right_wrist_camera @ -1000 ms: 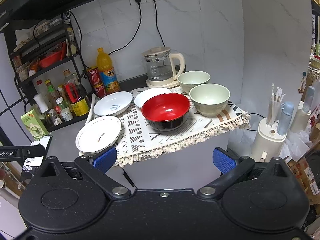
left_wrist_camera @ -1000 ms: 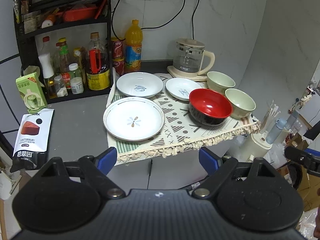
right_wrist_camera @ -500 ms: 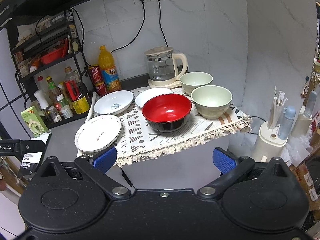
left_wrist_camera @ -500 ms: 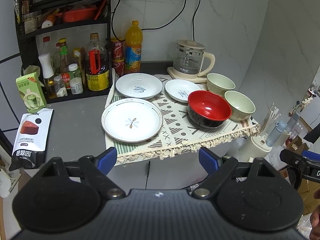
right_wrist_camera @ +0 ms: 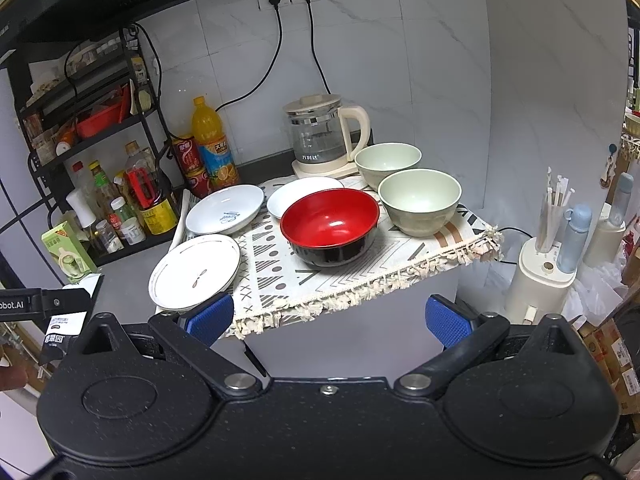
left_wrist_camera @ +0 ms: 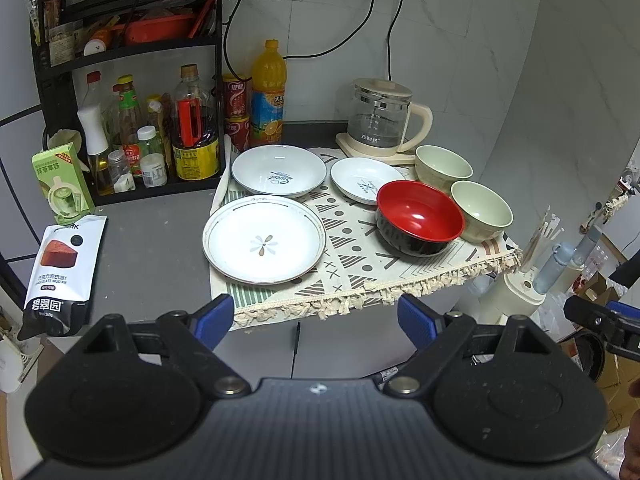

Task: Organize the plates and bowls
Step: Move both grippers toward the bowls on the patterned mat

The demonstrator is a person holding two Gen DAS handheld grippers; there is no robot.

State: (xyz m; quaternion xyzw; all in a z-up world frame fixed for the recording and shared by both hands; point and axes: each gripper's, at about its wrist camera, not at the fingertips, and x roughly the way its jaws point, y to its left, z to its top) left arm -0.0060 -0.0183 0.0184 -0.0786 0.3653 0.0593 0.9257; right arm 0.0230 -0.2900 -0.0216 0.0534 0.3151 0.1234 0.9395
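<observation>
On a patterned cloth (left_wrist_camera: pixel 352 264) lie a large white plate with a flower mark (left_wrist_camera: pixel 264 240), a deeper white plate (left_wrist_camera: pixel 279 170) behind it, and a small white dish (left_wrist_camera: pixel 366 180). A red and black bowl (left_wrist_camera: pixel 418 218) stands to the right, with two pale green bowls (left_wrist_camera: pixel 482 210) (left_wrist_camera: pixel 442 166) beside it. The same set shows in the right wrist view: flower plate (right_wrist_camera: pixel 195 270), red bowl (right_wrist_camera: pixel 330 226), green bowl (right_wrist_camera: pixel 418 202). My left gripper (left_wrist_camera: pixel 316 316) is open and empty, short of the cloth's front edge. My right gripper (right_wrist_camera: pixel 330 316) is open and empty too.
A glass kettle (left_wrist_camera: pixel 380 120) stands at the back. A black rack of bottles (left_wrist_camera: pixel 152 132) fills the left, with an orange drink bottle (left_wrist_camera: pixel 268 92) next to it. A snack bag (left_wrist_camera: pixel 56 272) and green carton (left_wrist_camera: pixel 64 182) lie left. A holder with straws (right_wrist_camera: pixel 544 272) stands right, off the counter.
Both grippers have drifted slightly, so the dishes shift a little in view. The dishes themselves have not moved, and both grippers stay open.
</observation>
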